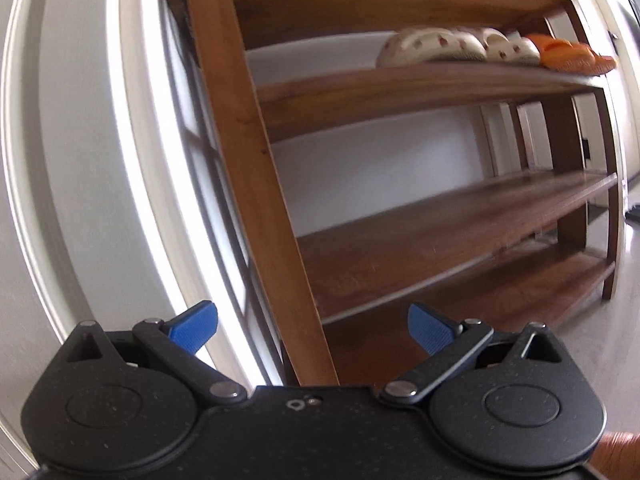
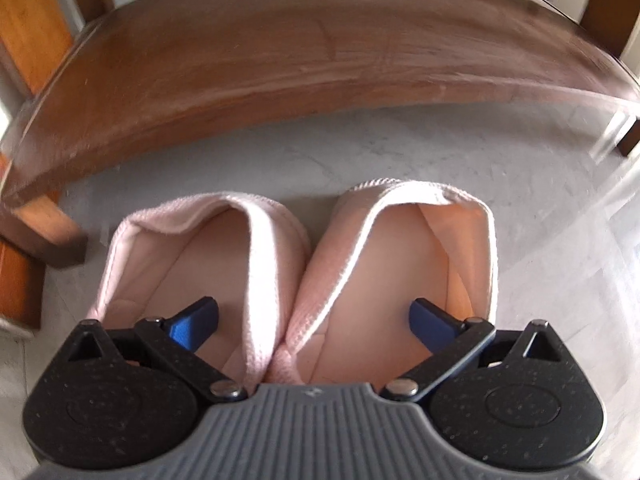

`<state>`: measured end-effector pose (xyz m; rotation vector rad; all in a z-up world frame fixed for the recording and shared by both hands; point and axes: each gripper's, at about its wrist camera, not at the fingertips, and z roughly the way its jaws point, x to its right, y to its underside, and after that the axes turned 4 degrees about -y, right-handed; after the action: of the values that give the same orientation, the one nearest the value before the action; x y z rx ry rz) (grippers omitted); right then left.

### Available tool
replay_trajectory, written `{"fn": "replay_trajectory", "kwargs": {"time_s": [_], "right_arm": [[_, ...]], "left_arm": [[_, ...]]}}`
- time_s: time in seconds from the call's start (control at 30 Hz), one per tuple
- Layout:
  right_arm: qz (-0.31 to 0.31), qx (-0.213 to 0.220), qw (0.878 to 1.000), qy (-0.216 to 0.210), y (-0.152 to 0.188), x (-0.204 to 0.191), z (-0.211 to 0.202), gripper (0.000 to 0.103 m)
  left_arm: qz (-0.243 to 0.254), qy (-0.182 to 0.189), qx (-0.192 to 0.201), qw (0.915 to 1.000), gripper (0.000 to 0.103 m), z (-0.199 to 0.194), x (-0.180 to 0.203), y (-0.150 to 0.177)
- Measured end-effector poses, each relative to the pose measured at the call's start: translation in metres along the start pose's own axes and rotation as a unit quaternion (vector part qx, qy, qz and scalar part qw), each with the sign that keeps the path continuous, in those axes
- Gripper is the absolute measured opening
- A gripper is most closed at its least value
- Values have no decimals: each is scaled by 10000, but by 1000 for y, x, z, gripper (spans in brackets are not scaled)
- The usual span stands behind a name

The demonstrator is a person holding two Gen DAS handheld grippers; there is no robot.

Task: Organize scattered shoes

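The right gripper (image 2: pixel 314 320) is standing apart, one finger inside each of two pink slippers (image 2: pixel 256 264) lying side by side on the grey floor (image 2: pixel 400 152) at 6 o'clock of the wooden shoe rack (image 2: pixel 280 60). Risk: closing is pinching only the soft inner walls, so either slipper may be slipping free during lifting. The left gripper (image 1: pixel 314 328) is hanging apart and empty.

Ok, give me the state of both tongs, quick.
Left tongs: open, empty, facing the wooden shoe rack.
Right tongs: open, one finger inside each pink slipper, the slippers' touching inner walls between them, not squeezed.
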<state>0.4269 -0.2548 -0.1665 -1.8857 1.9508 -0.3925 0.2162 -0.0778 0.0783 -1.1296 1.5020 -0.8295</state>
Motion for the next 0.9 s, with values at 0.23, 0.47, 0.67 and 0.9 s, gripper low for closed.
{"fn": "replay_trajectory", "kwargs": {"time_s": [0.23, 0.47, 0.67, 0.9], "right_arm": [[550, 214, 9981, -151, -7, 15, -14, 18], [1518, 641, 9814, -982, 22, 65, -36, 10], [1214, 1326, 9772, -1130, 46, 70, -80, 10], [918, 1590, 9778, -1011, 47, 53, -128, 10]], "left_arm": [[340, 183, -138, 9992, 102, 5, 12, 9], [264, 256, -156, 9992, 102, 10, 16, 12], [273, 398, -180, 9987, 102, 14, 29, 11], [173, 220, -719, 9970, 102, 13, 33, -23]]}}
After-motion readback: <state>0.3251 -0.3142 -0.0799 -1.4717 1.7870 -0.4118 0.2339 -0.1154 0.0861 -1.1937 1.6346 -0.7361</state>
